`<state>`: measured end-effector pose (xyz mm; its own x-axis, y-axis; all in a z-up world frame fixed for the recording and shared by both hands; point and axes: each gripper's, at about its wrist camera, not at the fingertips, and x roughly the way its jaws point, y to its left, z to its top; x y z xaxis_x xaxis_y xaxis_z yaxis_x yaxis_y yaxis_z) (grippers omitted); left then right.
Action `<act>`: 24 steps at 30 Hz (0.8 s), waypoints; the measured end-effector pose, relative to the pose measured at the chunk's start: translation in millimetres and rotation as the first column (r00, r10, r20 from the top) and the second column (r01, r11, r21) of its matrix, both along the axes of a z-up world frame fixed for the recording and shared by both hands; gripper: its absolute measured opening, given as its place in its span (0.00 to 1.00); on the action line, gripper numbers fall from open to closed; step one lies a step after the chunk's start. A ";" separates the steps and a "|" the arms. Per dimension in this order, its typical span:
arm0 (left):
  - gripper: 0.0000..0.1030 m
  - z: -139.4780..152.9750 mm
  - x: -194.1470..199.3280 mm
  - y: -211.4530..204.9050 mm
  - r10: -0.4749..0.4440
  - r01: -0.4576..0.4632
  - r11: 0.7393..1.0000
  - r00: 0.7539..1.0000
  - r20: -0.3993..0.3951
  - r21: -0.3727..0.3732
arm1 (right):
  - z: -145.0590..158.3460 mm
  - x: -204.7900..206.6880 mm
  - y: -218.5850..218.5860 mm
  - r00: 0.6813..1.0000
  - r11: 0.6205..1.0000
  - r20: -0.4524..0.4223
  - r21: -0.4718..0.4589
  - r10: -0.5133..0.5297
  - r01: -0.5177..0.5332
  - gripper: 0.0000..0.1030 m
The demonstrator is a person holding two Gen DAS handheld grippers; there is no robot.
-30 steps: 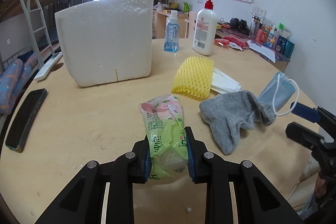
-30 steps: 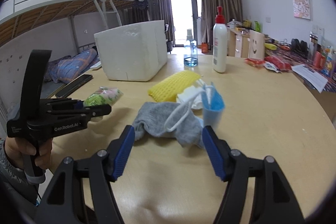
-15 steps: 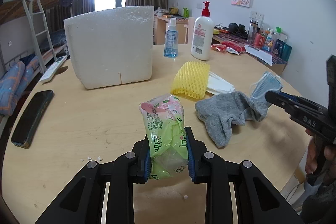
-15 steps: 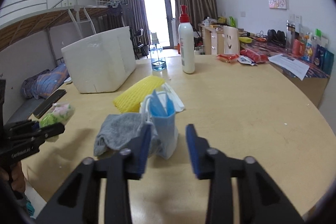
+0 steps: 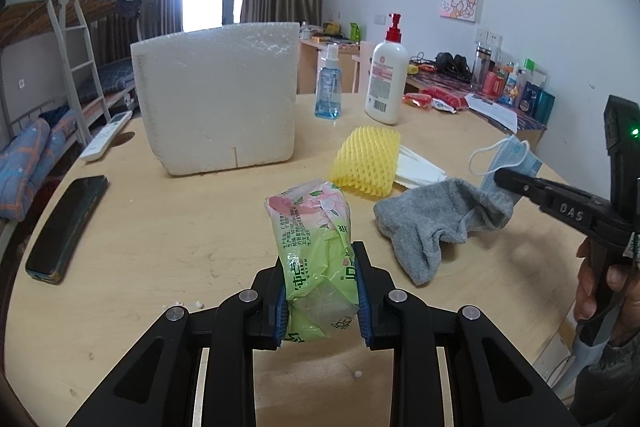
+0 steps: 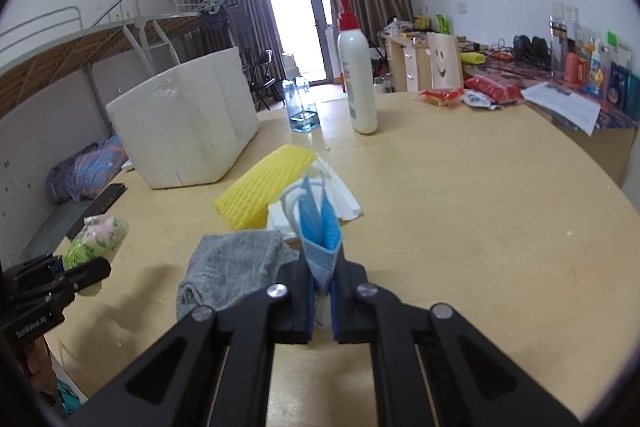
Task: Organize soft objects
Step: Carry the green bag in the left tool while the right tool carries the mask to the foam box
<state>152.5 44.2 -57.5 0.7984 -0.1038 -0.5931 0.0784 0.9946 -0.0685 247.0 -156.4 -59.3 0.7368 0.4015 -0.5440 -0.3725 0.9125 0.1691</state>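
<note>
My left gripper (image 5: 322, 297) is shut on a green and pink tissue pack (image 5: 316, 251), held above the table; the pack also shows in the right wrist view (image 6: 98, 239). My right gripper (image 6: 322, 301) is shut on a folded blue face mask (image 6: 320, 233), lifted off the table; the mask also shows in the left wrist view (image 5: 514, 161). A grey sock (image 5: 432, 219) lies on the table between the grippers and shows in the right wrist view (image 6: 232, 267). A yellow foam net (image 5: 368, 167) and white masks (image 5: 416, 171) lie behind it. A white foam box (image 5: 218, 95) stands at the back left.
A lotion pump bottle (image 5: 386, 83) and a blue spray bottle (image 5: 328, 89) stand at the back of the round wooden table (image 5: 160, 235). A black phone (image 5: 66, 227) and a remote (image 5: 106, 141) lie at the left. Snack packets (image 6: 480, 93) and papers lie at the far right.
My right gripper has closed on the blue mask and lifted it off the sock. My left gripper has kept its hold on the tissue pack and risen a little.
</note>
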 end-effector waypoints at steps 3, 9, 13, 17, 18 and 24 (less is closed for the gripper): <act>0.28 5.0 -3.3 0.5 0.000 0.000 1.000 1.000 0.018 0.001 | 10.4 -6.9 -1.6 0.999 1.000 0.036 0.011 0.006 -0.006 0.07; 0.28 11.7 -11.2 2.1 0.004 -0.004 1.000 0.999 0.042 -0.005 | 34.0 -21.3 -4.8 0.993 1.000 0.116 0.008 -0.016 0.015 0.07; 0.28 17.1 -16.3 3.3 0.009 -0.008 1.000 0.998 0.059 -0.006 | 48.4 -29.6 -8.5 0.987 0.999 0.159 0.010 -0.033 0.031 0.07; 0.28 23.2 -23.2 3.0 0.013 -0.013 1.000 0.996 0.085 0.008 | 60.1 -37.6 -16.0 0.980 0.998 0.192 0.034 -0.054 0.049 0.07; 0.28 24.9 -24.7 3.1 0.014 -0.015 1.000 0.996 0.092 0.012 | 62.3 -39.4 -16.3 0.978 0.998 0.199 0.038 -0.057 0.050 0.07; 0.28 36.0 -35.5 3.0 0.022 -0.026 0.999 0.990 0.139 0.029 | 70.9 -53.2 -16.3 0.972 0.998 0.232 0.051 -0.045 0.034 0.07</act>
